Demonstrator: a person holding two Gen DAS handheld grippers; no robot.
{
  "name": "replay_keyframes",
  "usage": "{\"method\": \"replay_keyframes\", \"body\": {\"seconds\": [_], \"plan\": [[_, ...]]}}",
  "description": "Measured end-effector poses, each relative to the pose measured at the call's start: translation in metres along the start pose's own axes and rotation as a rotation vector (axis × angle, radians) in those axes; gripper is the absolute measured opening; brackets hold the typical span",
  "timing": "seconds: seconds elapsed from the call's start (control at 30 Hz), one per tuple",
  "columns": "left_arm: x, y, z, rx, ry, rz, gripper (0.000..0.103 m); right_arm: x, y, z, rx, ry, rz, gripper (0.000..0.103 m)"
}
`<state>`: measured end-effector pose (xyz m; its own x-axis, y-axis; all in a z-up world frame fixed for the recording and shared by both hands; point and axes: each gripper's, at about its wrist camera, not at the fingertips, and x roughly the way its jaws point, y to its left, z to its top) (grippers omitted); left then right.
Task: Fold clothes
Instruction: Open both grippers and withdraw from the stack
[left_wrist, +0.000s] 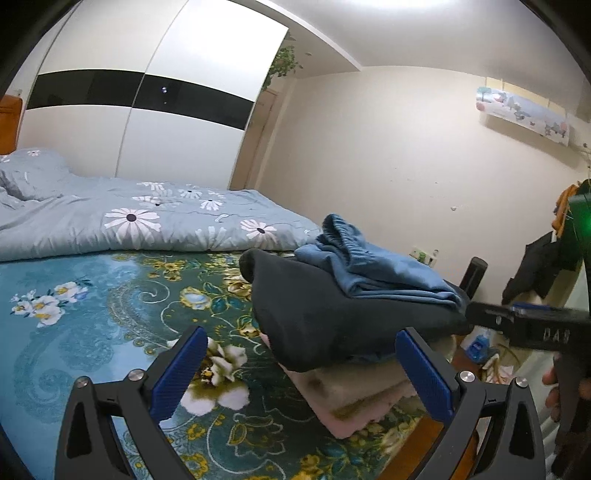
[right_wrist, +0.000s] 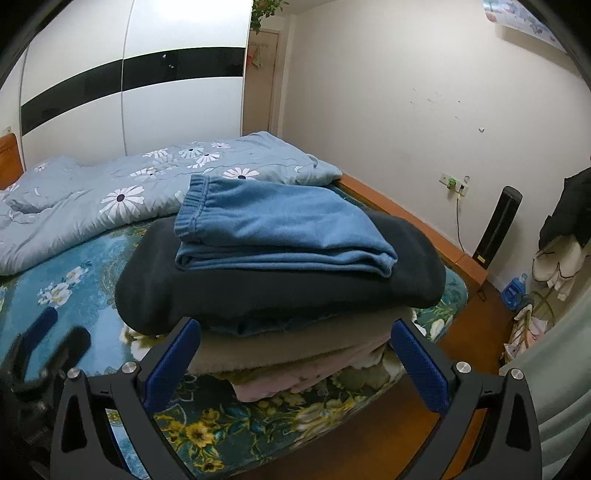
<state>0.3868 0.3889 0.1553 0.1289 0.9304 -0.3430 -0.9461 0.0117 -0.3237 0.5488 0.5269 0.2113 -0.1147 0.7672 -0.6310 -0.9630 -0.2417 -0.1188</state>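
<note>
A stack of folded clothes sits on the bed's corner. On top lie folded blue pants (right_wrist: 273, 225) (left_wrist: 369, 266), over a dark navy garment (right_wrist: 280, 284) (left_wrist: 325, 317), a beige one (right_wrist: 295, 347) (left_wrist: 354, 387) and a pink one (right_wrist: 295, 384) at the bottom. My right gripper (right_wrist: 295, 354) is open and empty, its jaws spread before the stack's near side. My left gripper (left_wrist: 301, 373) is open and empty, just left of the stack. The right gripper's body (left_wrist: 532, 325) shows at the right of the left wrist view.
The floral teal bedspread (left_wrist: 92, 314) covers the bed. A light blue daisy quilt (left_wrist: 129, 218) lies bunched behind. The bed's wooden edge (right_wrist: 406, 218) and floor lie right. A black speaker (right_wrist: 498, 225), hung clothes (right_wrist: 569, 218) and a blue bottle (right_wrist: 515, 291) stand by the wall.
</note>
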Motion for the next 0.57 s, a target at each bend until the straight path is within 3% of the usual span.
{"method": "replay_keyframes", "body": {"seconds": [0.57], "plan": [[-0.005,0.016,0.008,-0.072,0.022,-0.050,0.103,-0.012,0.029,0.011,-0.031,0.030,-0.014,0.103]]}}
